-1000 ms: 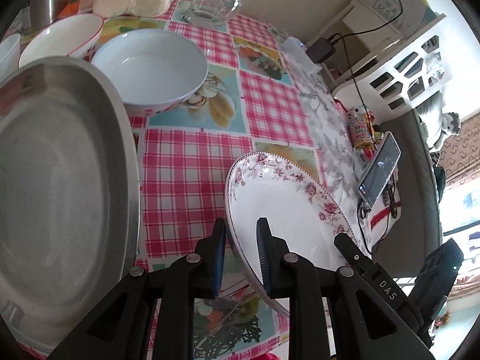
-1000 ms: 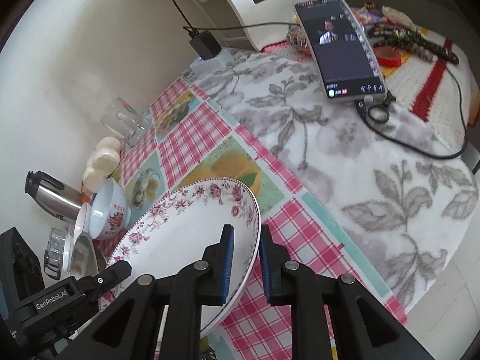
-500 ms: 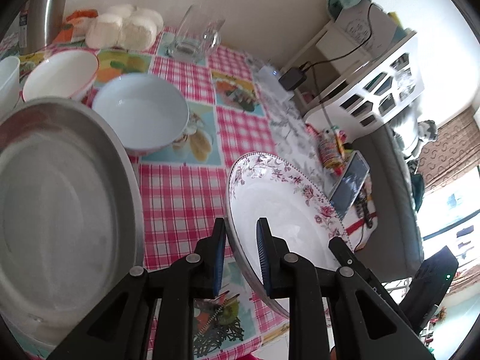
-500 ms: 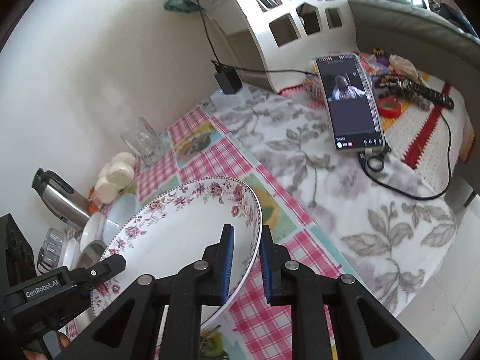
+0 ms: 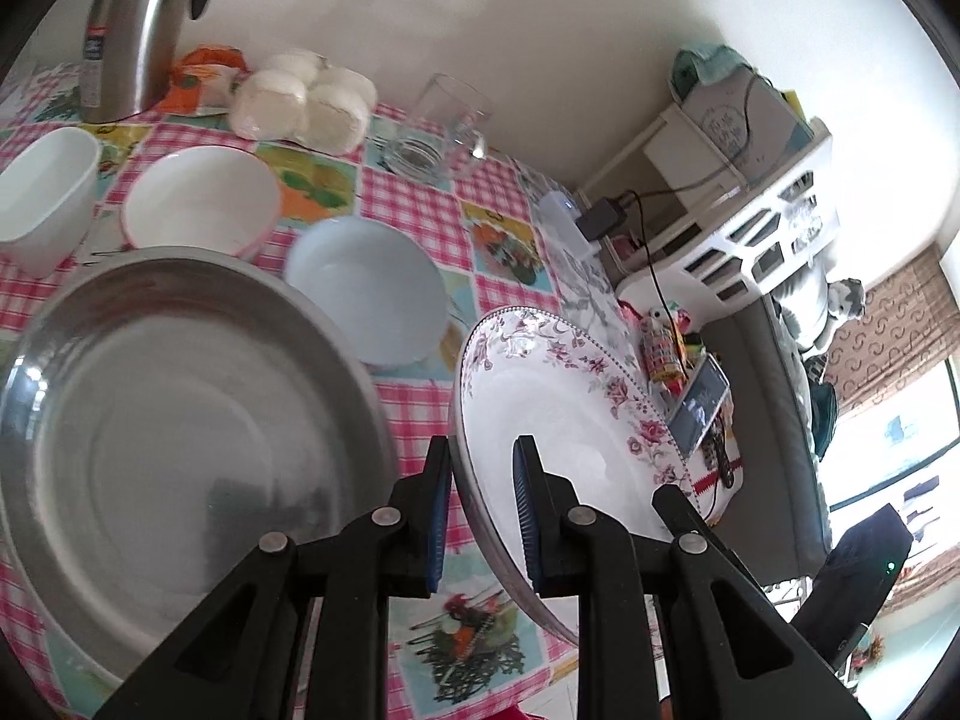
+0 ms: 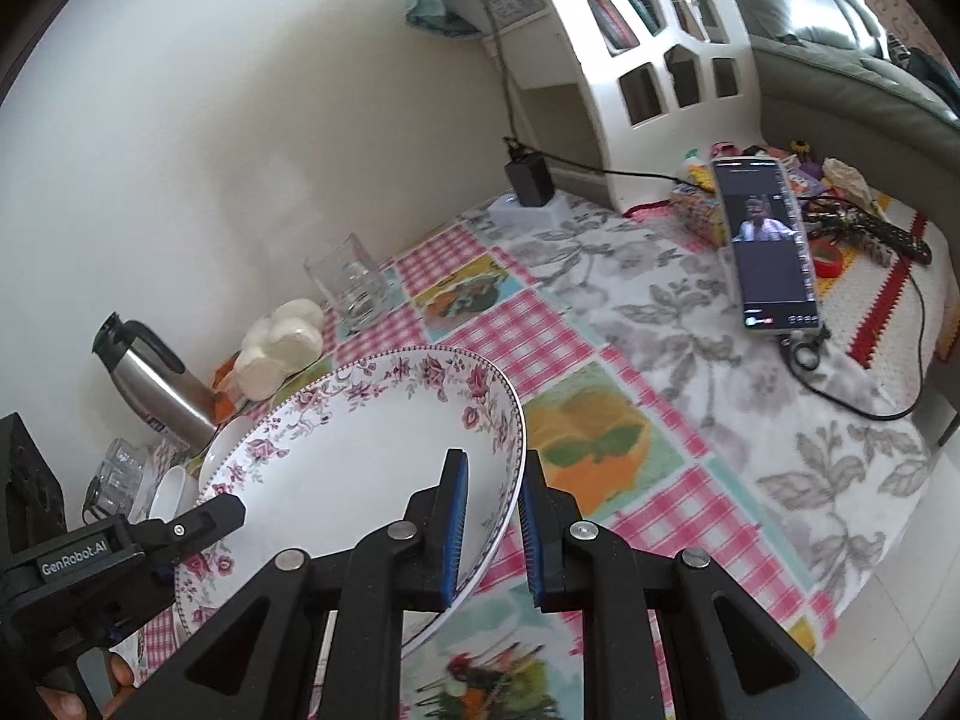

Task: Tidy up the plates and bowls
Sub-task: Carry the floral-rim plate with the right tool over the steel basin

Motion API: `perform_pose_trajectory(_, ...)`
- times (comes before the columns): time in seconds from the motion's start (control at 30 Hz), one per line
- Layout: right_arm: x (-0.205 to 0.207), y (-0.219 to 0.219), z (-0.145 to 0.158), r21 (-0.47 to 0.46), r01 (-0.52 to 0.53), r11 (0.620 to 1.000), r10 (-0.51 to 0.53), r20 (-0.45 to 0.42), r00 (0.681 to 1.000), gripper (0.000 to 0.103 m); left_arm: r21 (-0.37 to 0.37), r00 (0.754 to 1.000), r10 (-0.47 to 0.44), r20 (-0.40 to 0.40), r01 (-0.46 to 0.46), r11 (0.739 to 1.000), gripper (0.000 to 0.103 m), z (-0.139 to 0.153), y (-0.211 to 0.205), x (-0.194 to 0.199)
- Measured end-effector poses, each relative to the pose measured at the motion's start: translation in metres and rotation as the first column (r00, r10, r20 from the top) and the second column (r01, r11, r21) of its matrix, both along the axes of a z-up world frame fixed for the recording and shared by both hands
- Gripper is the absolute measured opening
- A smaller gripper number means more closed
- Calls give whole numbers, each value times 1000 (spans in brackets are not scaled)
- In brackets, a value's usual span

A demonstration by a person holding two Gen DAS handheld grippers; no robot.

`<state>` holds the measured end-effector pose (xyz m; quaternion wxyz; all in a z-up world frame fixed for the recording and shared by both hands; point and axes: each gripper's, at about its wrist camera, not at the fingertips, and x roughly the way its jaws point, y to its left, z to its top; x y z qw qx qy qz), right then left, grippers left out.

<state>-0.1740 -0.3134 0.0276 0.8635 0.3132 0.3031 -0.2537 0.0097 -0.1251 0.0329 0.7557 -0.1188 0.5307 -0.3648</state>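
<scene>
While both tools pinched opposite rims, left tool (image 5: 480, 516) and right tool (image 6: 489, 525) held the floral plate (image 6: 372, 450) above the tabletop (image 6: 600, 438) | glossy round ceramic | steel pan (image 5: 168, 420) at left.

A table (image 5: 414, 216) in a pink checked cloth is carrying a steel plate (image 5: 180, 420) at nine o'clock, three white bowls (image 5: 366, 300) and a steel flask (image 5: 129, 30) toward eleven, a glass (image 5: 444, 126) at twelve.
</scene>
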Motion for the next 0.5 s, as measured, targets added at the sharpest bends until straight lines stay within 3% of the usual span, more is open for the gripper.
perform_pose_trajectory(0.5, 46, 59, 4, -20, -106, 994, 106, -20, 994, 18, 21, 995, 95, -2, -95, 995, 21, 2, 65, 33)
